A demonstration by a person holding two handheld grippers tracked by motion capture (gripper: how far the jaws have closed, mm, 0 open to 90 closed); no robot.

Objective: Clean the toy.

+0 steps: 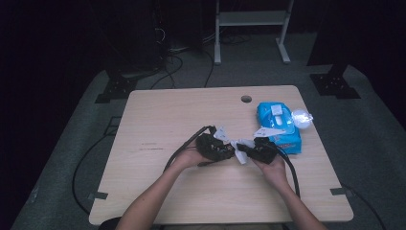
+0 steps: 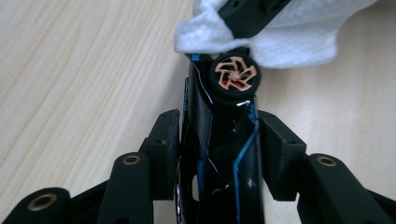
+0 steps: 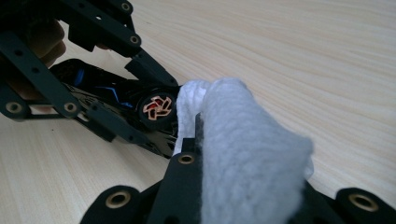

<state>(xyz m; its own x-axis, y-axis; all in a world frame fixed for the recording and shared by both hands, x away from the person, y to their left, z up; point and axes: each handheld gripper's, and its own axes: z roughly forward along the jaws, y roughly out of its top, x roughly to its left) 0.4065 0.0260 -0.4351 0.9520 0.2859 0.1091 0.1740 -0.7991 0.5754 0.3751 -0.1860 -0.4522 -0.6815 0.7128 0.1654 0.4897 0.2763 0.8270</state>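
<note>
My two grippers meet at the middle of the wooden table (image 1: 167, 115). The left gripper (image 1: 231, 152) is shut on a glossy black toy (image 2: 219, 163) with blue lines and a round wheel with a copper pinwheel hub (image 2: 236, 77); both pads lie against its sides. The right gripper (image 1: 240, 149) is shut on a white wipe (image 3: 247, 158), which drapes over its jaws and hides the right one. The wipe (image 2: 299, 42) touches the toy's wheel end. In the right gripper view the left gripper (image 3: 159, 109) holds the toy (image 3: 102, 91) just above the table.
A blue pack of wet wipes (image 1: 279, 125) lies right of the grippers, with a small shiny clear thing (image 1: 301, 117) beside it. A cable hole (image 1: 246, 98) sits near the far edge. Black cables (image 1: 182, 148) trail from both grippers. A white stand (image 1: 251, 28) is on the floor behind.
</note>
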